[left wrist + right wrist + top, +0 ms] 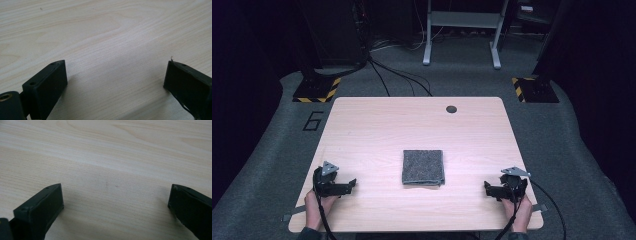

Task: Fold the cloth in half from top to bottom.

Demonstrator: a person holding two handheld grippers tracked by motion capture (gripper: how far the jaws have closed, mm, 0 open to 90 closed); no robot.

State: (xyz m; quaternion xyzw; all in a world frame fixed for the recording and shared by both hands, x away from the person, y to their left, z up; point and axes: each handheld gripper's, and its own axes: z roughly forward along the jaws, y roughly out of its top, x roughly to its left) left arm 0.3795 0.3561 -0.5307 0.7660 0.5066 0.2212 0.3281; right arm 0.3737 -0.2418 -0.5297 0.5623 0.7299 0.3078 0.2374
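A folded grey cloth lies flat near the middle of the pale wooden table. My left gripper rests low at the table's front left, well apart from the cloth, with its tips toward it. Its jaws stand wide open over bare wood. My right gripper sits at the front right, also turned toward the cloth and apart from it. Its jaws are wide open with only bare tabletop between them.
A dark round cable hole sits near the table's far edge. Beyond the table are grey carpet, cables, a metal stand and two bases with yellow-black stripes. Each gripper is held by a hand at the near edge.
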